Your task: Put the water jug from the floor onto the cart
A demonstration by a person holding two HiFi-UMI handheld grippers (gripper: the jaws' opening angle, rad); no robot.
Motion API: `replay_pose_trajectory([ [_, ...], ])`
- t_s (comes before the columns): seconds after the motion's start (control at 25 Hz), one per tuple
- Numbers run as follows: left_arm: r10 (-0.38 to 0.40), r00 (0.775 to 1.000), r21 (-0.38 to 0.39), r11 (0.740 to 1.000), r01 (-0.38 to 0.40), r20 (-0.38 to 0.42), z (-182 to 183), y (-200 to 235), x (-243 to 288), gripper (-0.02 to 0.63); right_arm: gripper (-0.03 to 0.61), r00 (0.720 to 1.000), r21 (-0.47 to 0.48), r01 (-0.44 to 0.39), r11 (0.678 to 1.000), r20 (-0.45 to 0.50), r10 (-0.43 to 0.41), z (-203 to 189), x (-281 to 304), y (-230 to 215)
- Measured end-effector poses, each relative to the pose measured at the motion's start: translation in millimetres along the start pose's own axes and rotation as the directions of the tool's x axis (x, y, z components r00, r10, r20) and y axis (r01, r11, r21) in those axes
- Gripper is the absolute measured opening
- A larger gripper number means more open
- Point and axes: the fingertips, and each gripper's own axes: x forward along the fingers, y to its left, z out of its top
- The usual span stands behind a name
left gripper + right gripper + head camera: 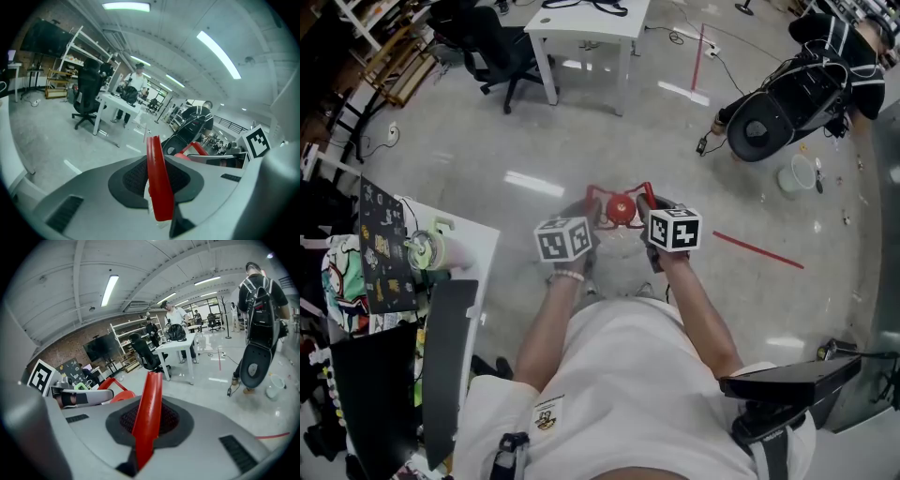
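My left tool (157, 182) is clamped on the left side of the red handle (154, 152), with the bar squeezed between both dark pads. My right tool (149, 422) is closed hard on the right side of the same handle. The water jug (620, 209) hangs between the two tools just in front of me, over the grey floor (487, 141). Its red cap (621, 207) sits midway between them, and I can barely make out its clear body. At the far side stands a white desk (591, 23), with a black office chair (492, 47) to its left.
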Motion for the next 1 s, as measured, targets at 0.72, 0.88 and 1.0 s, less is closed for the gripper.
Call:
replay_pose_trajectory([
  [0.72,-0.056,0.997,0.017,0.998,0.057,-0.060,-12,10,3,0.072,0.026,0.999,0.121,0.038,0.992,0.019,-0.041,-20,3,1],
  [0.88,-0.085,0.993,0.027,0.996,0.088,-0.086,-15,11,6,0.072,0.026,0.997,0.152,0.066,0.986,0.030,-0.071,-25,2,-1],
  [1.0,-0.115,0.988,0.038,0.992,0.120,-0.107,-19,9,9,0.072,0.026,0.994,0.178,0.089,0.980,0.043,-0.098,-30,-2,-4],
])
